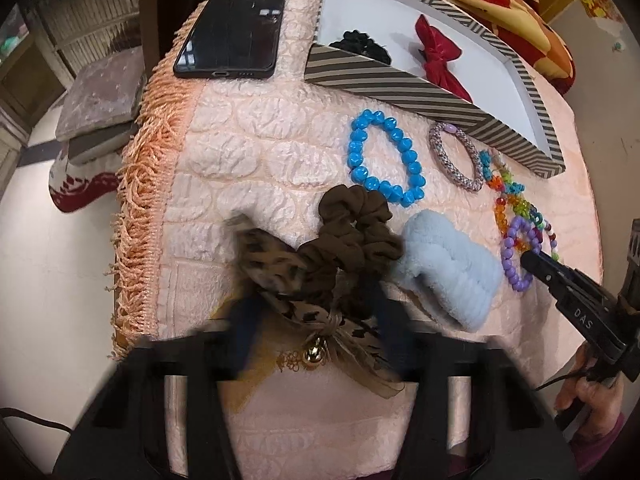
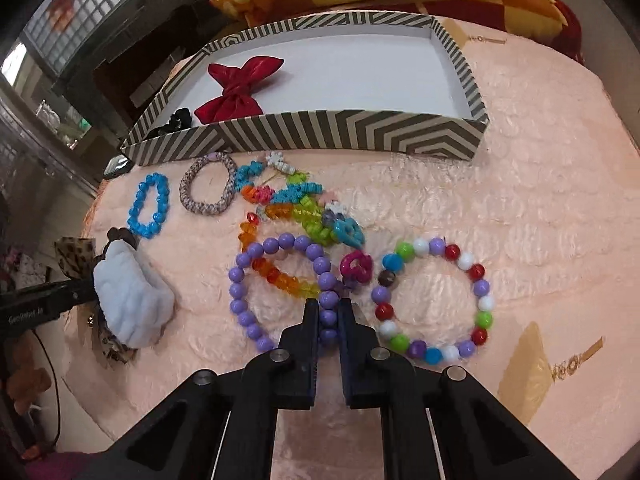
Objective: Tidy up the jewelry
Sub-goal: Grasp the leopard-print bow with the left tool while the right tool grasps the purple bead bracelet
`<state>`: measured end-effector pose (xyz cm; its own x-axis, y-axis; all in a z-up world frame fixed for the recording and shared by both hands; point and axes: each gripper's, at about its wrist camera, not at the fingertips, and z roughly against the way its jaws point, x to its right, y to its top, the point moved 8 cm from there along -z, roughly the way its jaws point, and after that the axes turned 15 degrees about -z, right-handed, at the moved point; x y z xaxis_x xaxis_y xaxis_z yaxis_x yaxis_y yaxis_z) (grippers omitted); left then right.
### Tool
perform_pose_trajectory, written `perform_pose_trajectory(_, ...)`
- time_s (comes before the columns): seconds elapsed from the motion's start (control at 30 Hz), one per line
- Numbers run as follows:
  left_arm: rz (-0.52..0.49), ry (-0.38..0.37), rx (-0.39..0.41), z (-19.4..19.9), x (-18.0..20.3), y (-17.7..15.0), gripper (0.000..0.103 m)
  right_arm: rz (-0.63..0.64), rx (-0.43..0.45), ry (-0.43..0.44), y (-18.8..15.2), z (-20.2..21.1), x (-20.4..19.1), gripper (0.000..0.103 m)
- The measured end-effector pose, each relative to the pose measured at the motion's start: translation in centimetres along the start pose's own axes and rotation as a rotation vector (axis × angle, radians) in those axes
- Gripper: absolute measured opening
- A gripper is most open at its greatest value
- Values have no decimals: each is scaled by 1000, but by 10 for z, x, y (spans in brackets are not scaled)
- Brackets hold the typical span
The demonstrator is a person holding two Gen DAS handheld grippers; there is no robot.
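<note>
My right gripper (image 2: pixel 329 314) is shut on the purple bead bracelet (image 2: pixel 256 258), which lies on the pink cloth; it also shows in the left wrist view (image 1: pixel 516 248) with the right gripper (image 1: pixel 530 258) on it. My left gripper (image 1: pixel 316 300) straddles a leopard-print bow (image 1: pixel 276 268) with a small bell, next to a brown scrunchie (image 1: pixel 352 224); motion blur hides whether the jaws grip it. The striped box (image 2: pixel 320 132) holds a red bow (image 2: pixel 236 92) and a black scrunchie (image 2: pixel 178 118).
On the cloth lie a blue bead bracelet (image 1: pixel 384 160), a woven bangle (image 1: pixel 456 160), a light blue fluffy scrunchie (image 1: pixel 448 272), a multicolour bead bracelet (image 2: pixel 432 300) and a tangle of colourful bead pieces (image 2: pixel 296 208). A black phone (image 1: pixel 232 32) lies at the far left corner.
</note>
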<state>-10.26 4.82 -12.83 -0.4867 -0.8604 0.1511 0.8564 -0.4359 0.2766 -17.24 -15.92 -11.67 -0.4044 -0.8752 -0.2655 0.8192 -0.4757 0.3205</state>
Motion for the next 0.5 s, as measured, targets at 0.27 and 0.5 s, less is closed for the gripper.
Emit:
perform_pose_trajectory(0.27, 48, -9, 30, 18, -13, 0, 11, 21, 103, 66, 17, 57, -6, 8)
perform_pose_trajectory(0.5, 34, -14, 108, 59, -13, 13, 11, 50, 176, 112, 38, 92, -21, 8)
